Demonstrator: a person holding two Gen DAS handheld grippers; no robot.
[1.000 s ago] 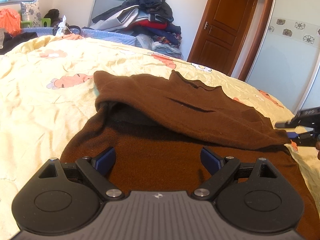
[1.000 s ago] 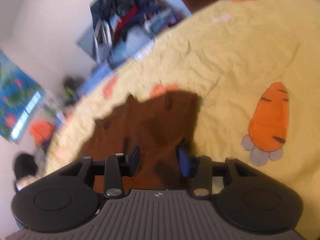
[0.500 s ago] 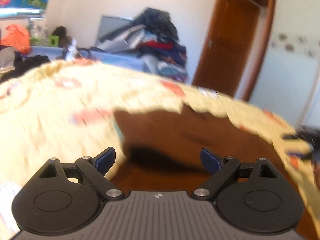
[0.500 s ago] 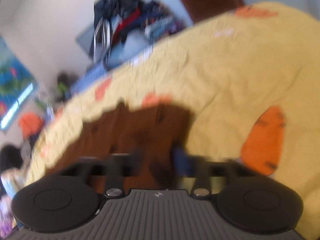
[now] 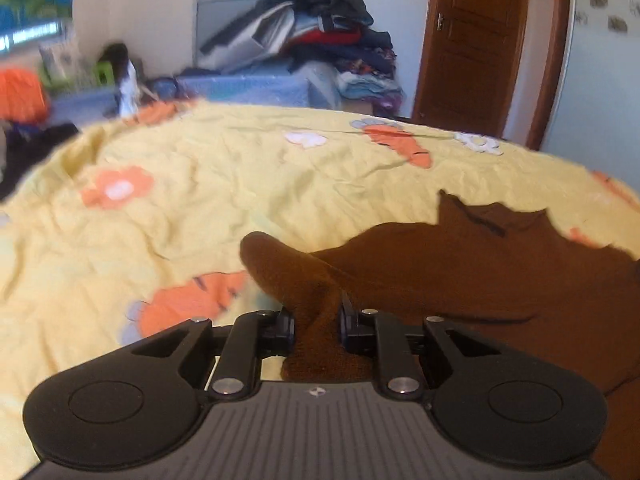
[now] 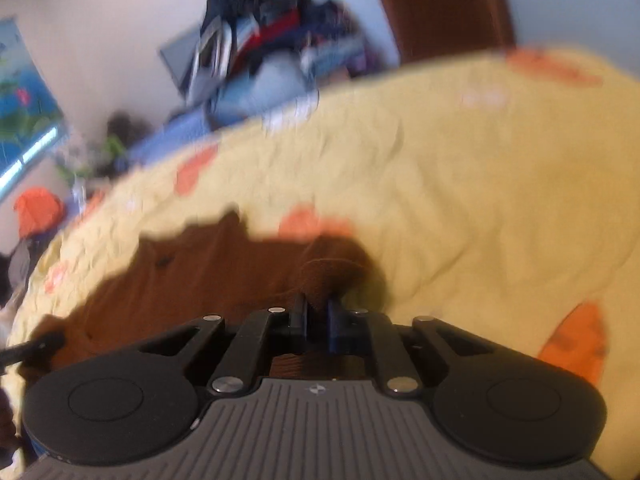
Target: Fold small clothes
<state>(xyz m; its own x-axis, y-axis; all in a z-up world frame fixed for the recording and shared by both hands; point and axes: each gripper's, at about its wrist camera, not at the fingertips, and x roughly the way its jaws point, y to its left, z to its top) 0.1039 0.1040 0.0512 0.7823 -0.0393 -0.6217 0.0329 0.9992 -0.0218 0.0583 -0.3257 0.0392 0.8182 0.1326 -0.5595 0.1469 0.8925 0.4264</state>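
A brown knitted garment (image 5: 460,264) lies on the yellow bedsheet (image 5: 240,184), folded over on itself. My left gripper (image 5: 316,320) has its jaws closing on a bunched brown fold at the garment's left edge, and the pads press on it. In the right wrist view the same brown garment (image 6: 208,272) spreads to the left. There my right gripper (image 6: 316,316) has its jaws closing on a small raised fold at the garment's right edge, pinched between the pads. That view is blurred.
The bedsheet carries orange carrot and flower prints (image 5: 192,304). A heap of clothes (image 5: 312,32) is stacked beyond the bed by the wall. A brown wooden door (image 5: 476,40) stands at the back right. Clutter and an orange item (image 5: 20,92) sit at the far left.
My left gripper swung left to the garment's edge and closed from wide open onto a brown fold. The right gripper's jaws now pinch a raised fold at the right edge.
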